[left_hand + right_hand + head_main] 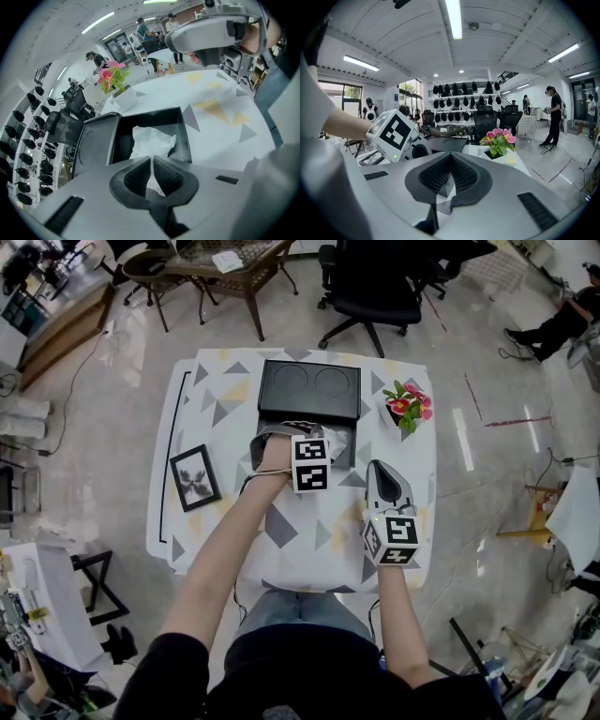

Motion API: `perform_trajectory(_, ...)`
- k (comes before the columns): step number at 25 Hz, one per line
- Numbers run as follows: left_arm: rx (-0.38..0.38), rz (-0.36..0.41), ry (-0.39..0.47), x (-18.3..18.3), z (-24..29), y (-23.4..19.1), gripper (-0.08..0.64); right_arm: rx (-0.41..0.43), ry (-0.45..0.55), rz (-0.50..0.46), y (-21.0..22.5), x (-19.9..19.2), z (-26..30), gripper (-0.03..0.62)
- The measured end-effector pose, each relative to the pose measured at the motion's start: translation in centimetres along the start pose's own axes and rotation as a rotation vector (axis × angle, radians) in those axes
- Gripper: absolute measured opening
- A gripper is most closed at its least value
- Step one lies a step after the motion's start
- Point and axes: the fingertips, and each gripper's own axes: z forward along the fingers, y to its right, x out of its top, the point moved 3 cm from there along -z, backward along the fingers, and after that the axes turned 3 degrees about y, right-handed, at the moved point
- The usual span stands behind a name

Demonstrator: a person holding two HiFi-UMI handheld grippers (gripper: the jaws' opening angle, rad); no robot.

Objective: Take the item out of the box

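White item (151,140) sat in the black box (185,133), its edge pinched by the left gripper (152,171), likely for lifting. Right gripper (449,176) hung aside, clenched empty.

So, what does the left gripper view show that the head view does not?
Only the left gripper view: the left gripper with its jaws shut on the white item inside the box.
Only the head view: the picture frame on the left part of the table.
Both: the open lid, the flowers and the right gripper.
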Motion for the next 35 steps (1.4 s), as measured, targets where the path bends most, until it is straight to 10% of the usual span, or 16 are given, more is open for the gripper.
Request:
perform_trajectory(26, 0.588, -0.672, 0.697, 1.6, -21.0, 1.1, 0.037, -0.033, 0.123, -0.030, -2.9, 3.5, -5.1, 0.002)
perform_trajectory(35, 0.755, -0.777, 0.773, -1.9, -24.4, 6.3, 0.037, -0.058, 0.207, -0.045, -4.5, 4.0, -8.2, 0.002)
